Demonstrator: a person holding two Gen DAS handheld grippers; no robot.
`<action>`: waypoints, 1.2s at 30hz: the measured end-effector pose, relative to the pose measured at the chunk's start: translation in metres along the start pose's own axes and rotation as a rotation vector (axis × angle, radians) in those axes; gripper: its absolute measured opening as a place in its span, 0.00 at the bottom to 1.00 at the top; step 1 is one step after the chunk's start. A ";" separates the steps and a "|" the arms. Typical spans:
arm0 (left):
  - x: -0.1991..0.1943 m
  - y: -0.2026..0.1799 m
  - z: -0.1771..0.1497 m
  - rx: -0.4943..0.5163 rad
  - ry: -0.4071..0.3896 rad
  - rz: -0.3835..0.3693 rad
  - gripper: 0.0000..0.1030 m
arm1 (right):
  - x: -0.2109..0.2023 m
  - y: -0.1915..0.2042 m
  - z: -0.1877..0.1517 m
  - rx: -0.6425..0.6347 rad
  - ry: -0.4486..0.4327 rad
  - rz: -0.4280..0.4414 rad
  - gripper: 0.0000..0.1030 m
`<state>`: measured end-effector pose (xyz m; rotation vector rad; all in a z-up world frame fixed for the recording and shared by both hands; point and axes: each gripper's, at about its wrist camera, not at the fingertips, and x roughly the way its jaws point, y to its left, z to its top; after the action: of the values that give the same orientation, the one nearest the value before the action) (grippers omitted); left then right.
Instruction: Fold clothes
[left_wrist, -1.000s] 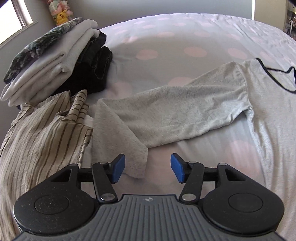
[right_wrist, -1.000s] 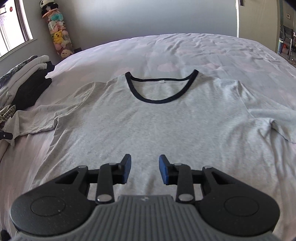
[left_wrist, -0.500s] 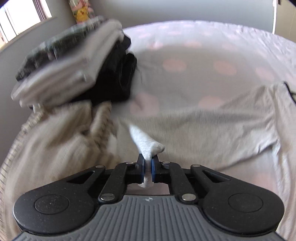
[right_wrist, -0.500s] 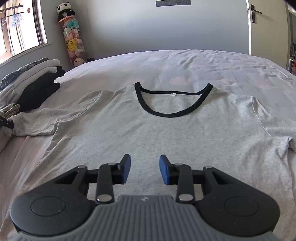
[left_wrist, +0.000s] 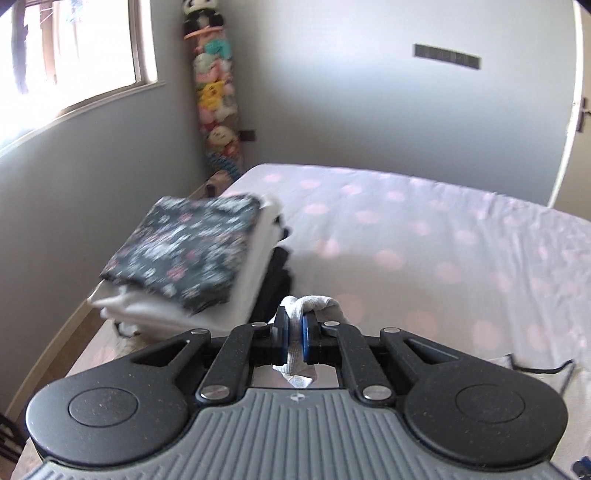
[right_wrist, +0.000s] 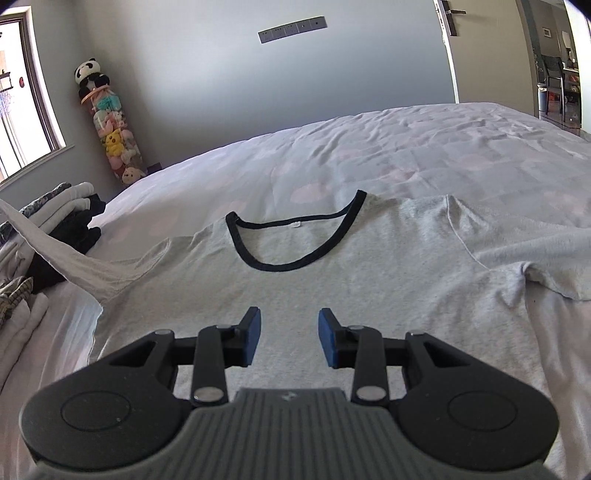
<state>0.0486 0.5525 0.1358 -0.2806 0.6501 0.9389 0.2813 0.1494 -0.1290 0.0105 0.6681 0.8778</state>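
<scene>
A wide bed (right_wrist: 424, 147) in a pale sheet dotted with faint pink spots is filling this grey-walled room, and a tall clear tube of plush toys (right_wrist: 110, 133) is standing in the corner by the window. A light grey long-sleeved T-shirt with a dark neckband (right_wrist: 332, 280) is lying flat, front up, across the sheet. The left gripper (left_wrist: 293, 334) is pinching the end of the shirt's sleeve (left_wrist: 314, 303) between its blue pads, and in the right wrist view that sleeve (right_wrist: 66, 254) is stretching taut, up and off the left edge. The right gripper (right_wrist: 290, 339) is hovering over the shirt's lower body, its jaws standing apart with nothing between them. A stack of folded clothes topped by a dark floral piece (left_wrist: 184, 251) is sitting at the bed's left edge.
</scene>
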 end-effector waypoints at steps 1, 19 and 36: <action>-0.005 -0.015 0.003 0.024 -0.014 -0.024 0.07 | -0.001 -0.002 0.001 0.002 -0.002 -0.005 0.37; -0.001 -0.288 -0.044 0.309 0.082 -0.451 0.07 | -0.019 -0.049 0.021 0.123 -0.068 -0.060 0.37; 0.093 -0.412 -0.158 0.383 0.393 -0.638 0.09 | 0.013 -0.085 0.023 0.210 -0.007 -0.079 0.37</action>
<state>0.3630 0.2999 -0.0668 -0.3053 1.0060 0.1346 0.3595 0.1093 -0.1403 0.1748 0.7469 0.7282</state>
